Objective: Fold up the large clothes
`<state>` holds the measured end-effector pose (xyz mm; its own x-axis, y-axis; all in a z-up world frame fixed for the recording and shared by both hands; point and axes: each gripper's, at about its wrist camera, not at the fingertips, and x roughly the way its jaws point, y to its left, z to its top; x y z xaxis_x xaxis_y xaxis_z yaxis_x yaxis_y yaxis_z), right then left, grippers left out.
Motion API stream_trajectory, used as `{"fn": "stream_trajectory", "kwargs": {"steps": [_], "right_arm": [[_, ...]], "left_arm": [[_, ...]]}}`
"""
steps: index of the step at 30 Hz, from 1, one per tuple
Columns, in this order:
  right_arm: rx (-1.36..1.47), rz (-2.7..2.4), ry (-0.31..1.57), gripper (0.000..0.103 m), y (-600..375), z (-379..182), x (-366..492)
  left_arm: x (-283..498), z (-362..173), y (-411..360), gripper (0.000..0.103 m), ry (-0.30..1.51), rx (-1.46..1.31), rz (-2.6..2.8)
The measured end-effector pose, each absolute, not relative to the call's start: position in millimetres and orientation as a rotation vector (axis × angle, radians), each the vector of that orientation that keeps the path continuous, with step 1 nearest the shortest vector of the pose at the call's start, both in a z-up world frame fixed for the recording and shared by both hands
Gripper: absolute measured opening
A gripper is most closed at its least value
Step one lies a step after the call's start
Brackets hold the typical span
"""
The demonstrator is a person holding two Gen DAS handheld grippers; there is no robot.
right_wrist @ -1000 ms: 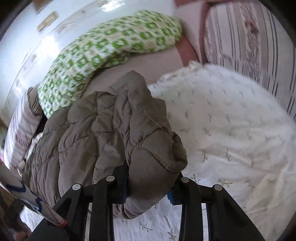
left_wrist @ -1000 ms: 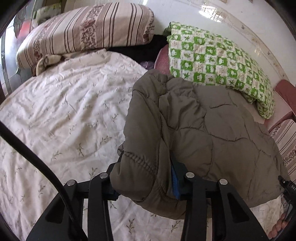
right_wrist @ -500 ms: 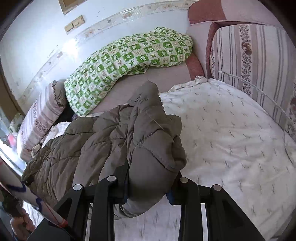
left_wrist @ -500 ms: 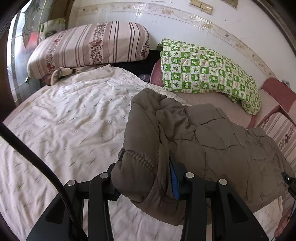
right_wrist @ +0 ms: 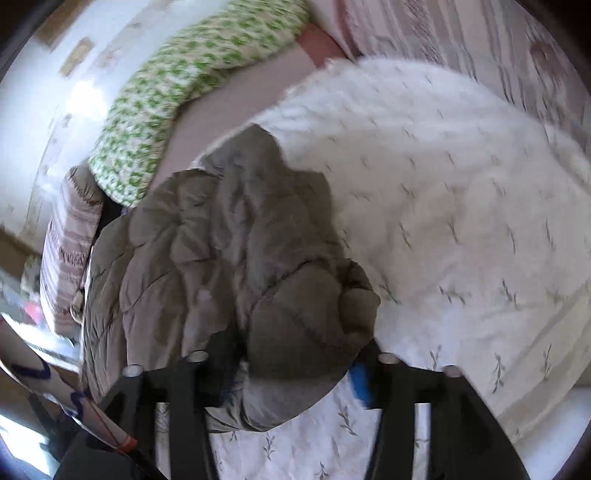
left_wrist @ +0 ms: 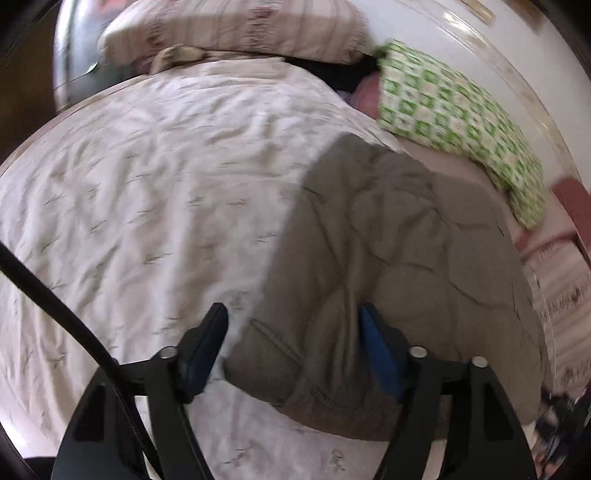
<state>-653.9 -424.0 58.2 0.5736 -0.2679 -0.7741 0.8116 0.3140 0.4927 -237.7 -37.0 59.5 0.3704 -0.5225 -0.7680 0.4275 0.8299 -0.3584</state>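
Note:
A large olive-grey quilted jacket (left_wrist: 399, 266) lies bunched on the white leaf-print bed cover (left_wrist: 147, 192). My left gripper (left_wrist: 291, 343) is open, its jaws spread wide; the jacket's near edge lies between the blue-padded fingers (left_wrist: 376, 354), and a gap shows on the left side. In the right wrist view the same jacket (right_wrist: 229, 266) lies in a heap on the cover (right_wrist: 461, 229). My right gripper (right_wrist: 295, 373) sits around the jacket's near fold, which covers the fingertips; the jaws look spread apart.
A green-and-white checked pillow (left_wrist: 454, 122) and a striped pillow (left_wrist: 240, 33) lie at the head of the bed by the white wall. Another striped cushion (right_wrist: 461, 40) sits at the bed's far side. A patterned sleeve (right_wrist: 55, 391) shows at lower left.
Both grippers have come down toward the bed with the jacket. The left jaws have opened and let go of the jacket's edge; the right jaws have also widened. Both views are motion-blurred.

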Motion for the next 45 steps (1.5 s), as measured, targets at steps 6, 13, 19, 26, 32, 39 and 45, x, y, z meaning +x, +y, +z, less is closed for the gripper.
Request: {"fn": "stream_trajectory", "kwargs": {"steps": [6, 13, 19, 26, 32, 39, 45], "right_arm": [[1.133, -0.913, 0.533, 0.082, -429, 66, -705], [0.789, -0.836, 0.450, 0.073, -408, 134, -660], [0.573, -0.655, 0.570, 0.069, -401, 148, -533], [0.515, -0.632, 0.740, 0.069, -438, 95, -435], [0.536, -0.670, 0.858, 0.080, -465, 44, -409], [0.540, -0.653, 0.848, 0.080, -466, 48, -410], [0.518, -0.618, 0.759, 0.080, -438, 90, -441]], "left_arm": [[-228, 77, -6, 0.074, 0.940, -0.167, -0.487], [-256, 134, -52, 0.074, 0.704, -0.027, -0.599], [-285, 147, -182, 0.074, 0.699, 0.236, -0.870], [-272, 96, -265, 0.075, 0.789, 0.391, -0.859], [-246, 65, -286, 0.088, 0.879, 0.405, -0.831], [-247, 72, -273, 0.089, 0.858, 0.342, -0.857], [-272, 99, -241, 0.089, 0.746, 0.323, -0.867]]}}
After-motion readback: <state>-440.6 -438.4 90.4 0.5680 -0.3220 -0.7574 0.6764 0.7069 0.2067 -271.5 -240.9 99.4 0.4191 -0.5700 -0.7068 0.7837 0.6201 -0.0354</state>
